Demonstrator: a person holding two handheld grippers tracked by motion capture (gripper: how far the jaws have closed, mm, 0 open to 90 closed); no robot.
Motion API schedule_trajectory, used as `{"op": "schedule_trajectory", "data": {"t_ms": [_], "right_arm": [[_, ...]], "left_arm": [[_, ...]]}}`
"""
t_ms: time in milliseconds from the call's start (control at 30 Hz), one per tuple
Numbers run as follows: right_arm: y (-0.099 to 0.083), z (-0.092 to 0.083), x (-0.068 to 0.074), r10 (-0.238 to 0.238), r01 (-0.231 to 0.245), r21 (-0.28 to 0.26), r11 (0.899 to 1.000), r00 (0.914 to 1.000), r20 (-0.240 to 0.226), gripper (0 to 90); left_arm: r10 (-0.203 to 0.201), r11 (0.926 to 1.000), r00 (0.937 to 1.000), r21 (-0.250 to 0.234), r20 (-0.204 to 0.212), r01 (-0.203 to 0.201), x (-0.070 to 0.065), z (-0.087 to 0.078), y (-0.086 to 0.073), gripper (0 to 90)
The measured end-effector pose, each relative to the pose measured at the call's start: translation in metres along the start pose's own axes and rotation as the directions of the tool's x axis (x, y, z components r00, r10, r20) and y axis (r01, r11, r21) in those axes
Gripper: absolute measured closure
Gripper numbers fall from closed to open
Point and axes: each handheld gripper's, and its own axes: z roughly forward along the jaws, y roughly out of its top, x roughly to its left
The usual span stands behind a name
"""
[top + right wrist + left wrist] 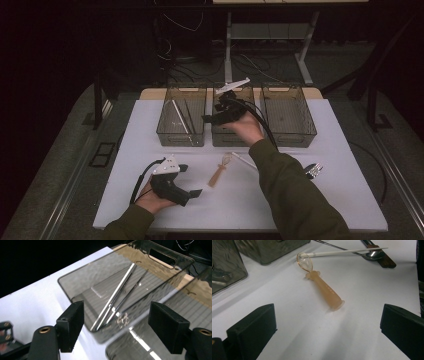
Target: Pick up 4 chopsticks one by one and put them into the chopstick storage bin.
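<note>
White counter [150,130] in a dark room. The amber spoon [322,282] lies on it directly ahead of the left gripper [327,327], handle end toward the wide-open, empty jaws; the right gripper [117,325], also open and empty, hovers over the left bin [75,285], farther off.

You wear olive-green sleeves [295,195]. Each black gripper [172,187] carries blocky jaws, a trailing black cable [141,177] and a grey three-cornered plate [167,165].

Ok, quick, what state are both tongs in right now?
Left tongs: open, empty, aimed at the orange spoon on the table.
Right tongs: open, empty, above the left bin holding chopsticks.
</note>
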Motion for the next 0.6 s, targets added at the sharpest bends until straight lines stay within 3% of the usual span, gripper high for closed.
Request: {"op": "schedule_trajectory", "data": {"t_ms": [600], "right_arm": [[-0.06,-0.063,-0.017,-0.004,0.004,-0.009,1.0,1.0,-0.007,26.8]], "left_arm": [[0.005,1.0,0.9999,0.001,-0.016,-0.005,0.0,-0.002,-0.003,0.0]]}}
